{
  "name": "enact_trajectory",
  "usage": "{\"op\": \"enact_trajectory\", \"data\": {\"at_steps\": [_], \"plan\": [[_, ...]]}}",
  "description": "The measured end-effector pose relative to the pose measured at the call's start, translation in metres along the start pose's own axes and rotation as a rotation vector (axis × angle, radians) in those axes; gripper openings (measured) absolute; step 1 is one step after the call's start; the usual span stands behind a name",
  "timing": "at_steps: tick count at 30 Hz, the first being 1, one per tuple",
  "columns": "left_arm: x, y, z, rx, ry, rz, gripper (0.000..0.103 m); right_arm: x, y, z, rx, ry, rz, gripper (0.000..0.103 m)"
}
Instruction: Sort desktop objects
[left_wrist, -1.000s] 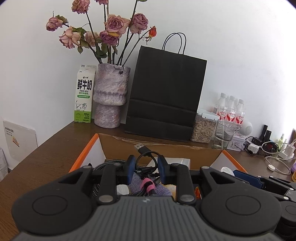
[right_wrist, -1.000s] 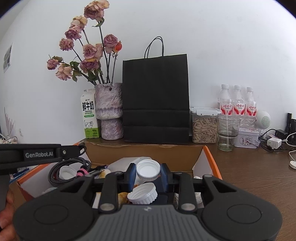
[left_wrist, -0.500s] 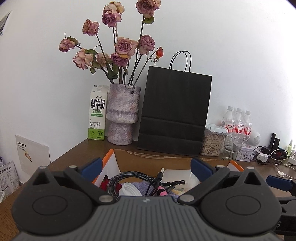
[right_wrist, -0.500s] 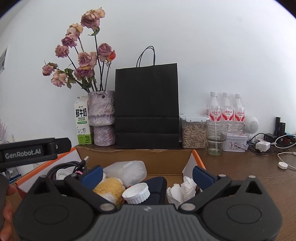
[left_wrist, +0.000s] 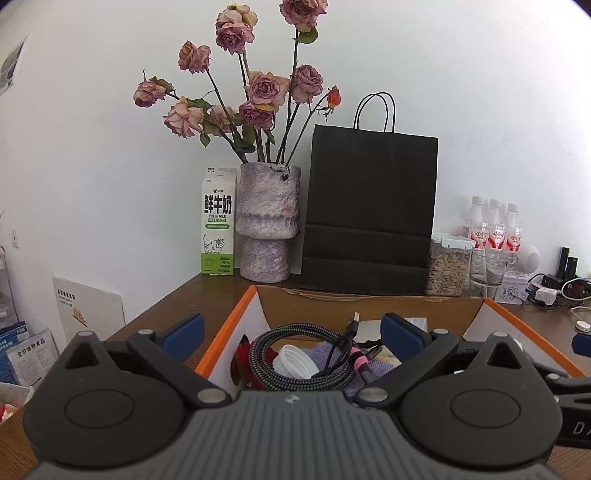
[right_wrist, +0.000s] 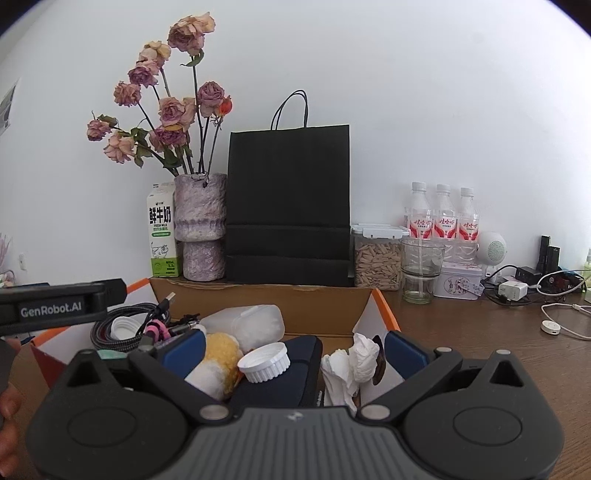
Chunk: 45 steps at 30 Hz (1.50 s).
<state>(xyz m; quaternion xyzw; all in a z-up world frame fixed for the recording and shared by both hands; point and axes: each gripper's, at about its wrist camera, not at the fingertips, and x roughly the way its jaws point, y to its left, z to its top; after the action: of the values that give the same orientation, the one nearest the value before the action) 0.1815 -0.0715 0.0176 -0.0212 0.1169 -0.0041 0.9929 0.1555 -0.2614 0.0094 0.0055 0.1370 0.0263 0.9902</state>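
Blue pads on both grippers now spread wide, released: braided cable (left_wrist: 295, 354) lies between left gripper (left_wrist: 291, 328) fingers, white cap (right_wrist: 264, 362) between right gripper (right_wrist: 293, 343) fingers. Both items now in cardboard box (left_wrist: 369, 306).

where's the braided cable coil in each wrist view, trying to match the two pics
Left wrist view: the braided cable coil lies low in the centre, in the cardboard box, between the open fingers, around a white cap.
Right wrist view: the same coil sits at the lower left, in the box's left end, just under the other gripper's black body.
Shared landmark: the black paper bag standing behind the box.
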Motion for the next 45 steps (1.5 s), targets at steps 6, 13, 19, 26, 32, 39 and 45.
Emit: {"op": "enact_trajectory", "data": {"at_steps": [6, 13, 19, 26, 32, 39, 45], "plan": [[-0.026, 0.005, -0.012, 0.038, 0.022, 0.01, 0.103, -0.019, -0.003, -0.012, 0.005, 0.028, -0.008, 0.103], [-0.072, 0.015, -0.024, 0.09, 0.052, -0.006, 0.103, -0.056, 0.003, -0.023, 0.016, 0.074, 0.005, 0.103], [-0.108, 0.019, -0.033, 0.123, 0.081, -0.031, 0.103, -0.091, 0.014, -0.031, 0.026, 0.144, 0.036, 0.103], [-0.15, 0.018, -0.039, 0.123, 0.158, -0.073, 0.103, -0.136, 0.025, -0.036, 0.016, 0.19, 0.065, 0.103], [-0.187, 0.013, -0.05, 0.149, 0.199, -0.085, 0.103, -0.177, 0.03, -0.041, 0.018, 0.195, 0.074, 0.103], [-0.202, 0.013, -0.055, 0.16, 0.209, -0.067, 0.103, -0.197, 0.032, -0.047, 0.035, 0.211, 0.089, 0.103], [-0.201, 0.013, -0.056, 0.163, 0.214, -0.062, 0.103, -0.196, 0.032, -0.048, 0.035, 0.222, 0.084, 0.103]]}}
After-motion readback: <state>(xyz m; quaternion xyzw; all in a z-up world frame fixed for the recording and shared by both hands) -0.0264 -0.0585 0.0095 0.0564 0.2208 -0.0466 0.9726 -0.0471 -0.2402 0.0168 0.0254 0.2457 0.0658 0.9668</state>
